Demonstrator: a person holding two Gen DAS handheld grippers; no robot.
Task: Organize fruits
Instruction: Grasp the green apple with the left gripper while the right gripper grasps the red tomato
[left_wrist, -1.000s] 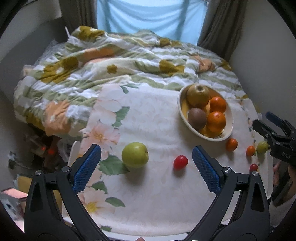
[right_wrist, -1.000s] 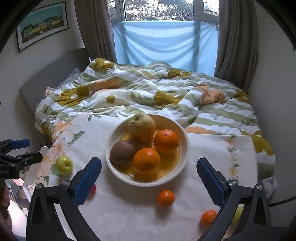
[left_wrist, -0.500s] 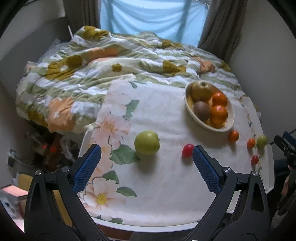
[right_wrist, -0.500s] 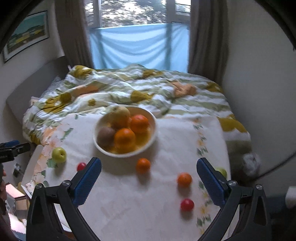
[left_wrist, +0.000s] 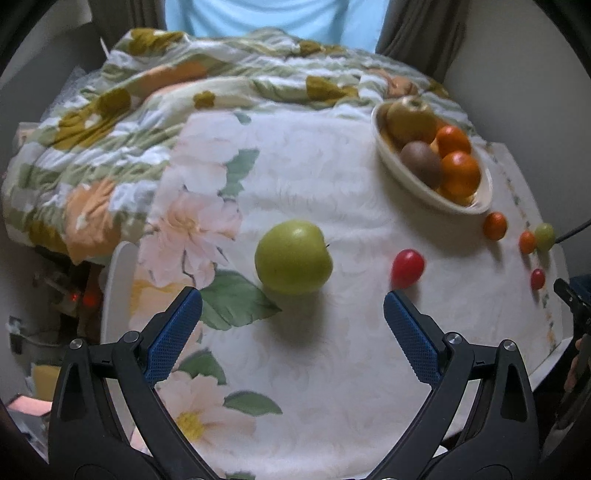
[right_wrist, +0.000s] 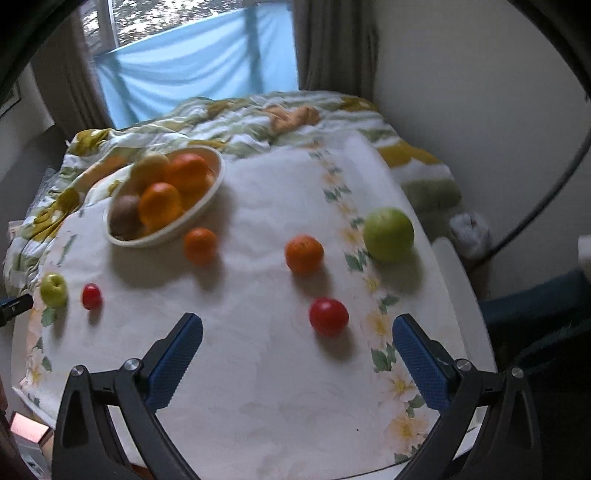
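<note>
A cream bowl (left_wrist: 413, 181) (right_wrist: 192, 218) holds a pear, a kiwi and two oranges. In the left wrist view my left gripper (left_wrist: 291, 314) is open and empty, just short of a green apple (left_wrist: 293, 256), with a red tomato (left_wrist: 407, 267) to its right. In the right wrist view my right gripper (right_wrist: 297, 339) is open and empty, close to a red tomato (right_wrist: 328, 316). Beyond it lie two small oranges (right_wrist: 304, 254) (right_wrist: 200, 245) and a green fruit (right_wrist: 388, 233). The left side's green apple (right_wrist: 54, 290) and tomato (right_wrist: 91, 296) show far left.
The fruit lies on a white floral tablecloth (left_wrist: 295, 177) over a small table. A flowered quilt (left_wrist: 147, 92) on a bed lies behind the table. A wall and a black cable (right_wrist: 546, 199) stand to the right.
Both grippers have come closer and lower to the table. The left one now faces the green apple up close. The right one has swung right, toward the loose fruit and away from the bowl.
</note>
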